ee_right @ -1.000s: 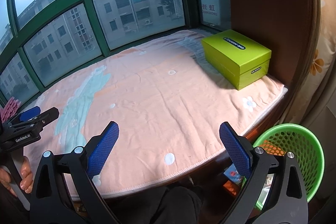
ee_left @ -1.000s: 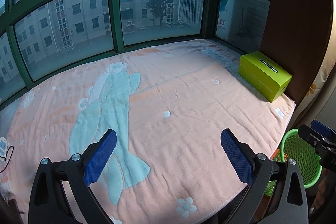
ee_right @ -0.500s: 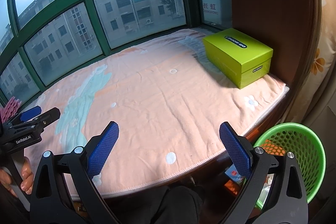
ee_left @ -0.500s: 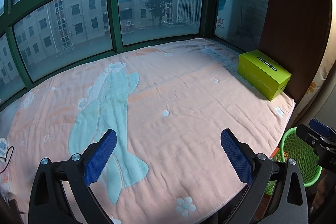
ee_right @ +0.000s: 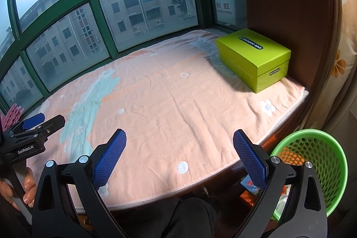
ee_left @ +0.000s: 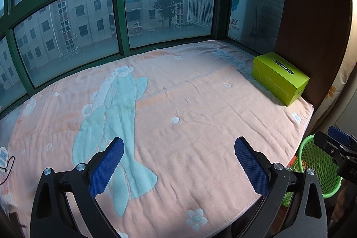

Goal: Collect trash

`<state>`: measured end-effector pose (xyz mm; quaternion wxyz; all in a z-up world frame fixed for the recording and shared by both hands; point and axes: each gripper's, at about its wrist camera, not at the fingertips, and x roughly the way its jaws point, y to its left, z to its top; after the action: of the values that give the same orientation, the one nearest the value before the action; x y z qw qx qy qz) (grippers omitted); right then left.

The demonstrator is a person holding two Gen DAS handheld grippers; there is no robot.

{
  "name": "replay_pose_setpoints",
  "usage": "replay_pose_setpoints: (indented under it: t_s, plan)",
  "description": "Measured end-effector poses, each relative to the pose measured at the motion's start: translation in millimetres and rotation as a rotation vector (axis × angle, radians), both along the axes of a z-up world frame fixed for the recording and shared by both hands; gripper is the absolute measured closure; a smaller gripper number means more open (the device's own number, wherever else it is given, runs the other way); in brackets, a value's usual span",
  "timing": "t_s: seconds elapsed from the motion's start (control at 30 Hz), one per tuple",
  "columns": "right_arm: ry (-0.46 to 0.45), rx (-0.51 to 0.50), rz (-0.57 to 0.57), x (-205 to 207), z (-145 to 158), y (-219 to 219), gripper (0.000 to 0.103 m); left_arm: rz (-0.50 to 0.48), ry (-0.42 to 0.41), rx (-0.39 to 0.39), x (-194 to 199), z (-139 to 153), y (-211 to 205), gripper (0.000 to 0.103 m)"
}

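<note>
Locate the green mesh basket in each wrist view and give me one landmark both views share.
Left wrist: the green basket sits at the lower right edge, below the blanket's corner, partly hidden by the right gripper.
Right wrist: the basket sits at the lower right, behind this gripper's right finger.
Shared landmark: the lime-green box by the brown wall.

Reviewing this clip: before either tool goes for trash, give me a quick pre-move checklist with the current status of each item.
1. Left tool open and empty: ok.
2. Right tool open and empty: ok.
3. Green perforated plastic basket in view, beside the ledge edge, below blanket level: ok.
4. Loose trash on the peach fleece blanket: not ok, none visible.
5. Whether the lime-green cardboard box with closed lid counts as trash: cannot tell.
6. Room left in the basket: cannot tell, contents partly hidden.
</note>
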<state>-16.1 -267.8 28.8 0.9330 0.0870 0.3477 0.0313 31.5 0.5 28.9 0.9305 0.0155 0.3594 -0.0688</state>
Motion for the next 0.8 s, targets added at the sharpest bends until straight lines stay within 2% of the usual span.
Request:
replay_pose_setpoints:
  t_s: [0.8]
  plan:
    - [0.002, 0.01, 0.001, -1.3, -3.5, 0.7, 0.007, -0.004, 0.004, 0.001, 0.0, -2.0, -1.6, 0.007]
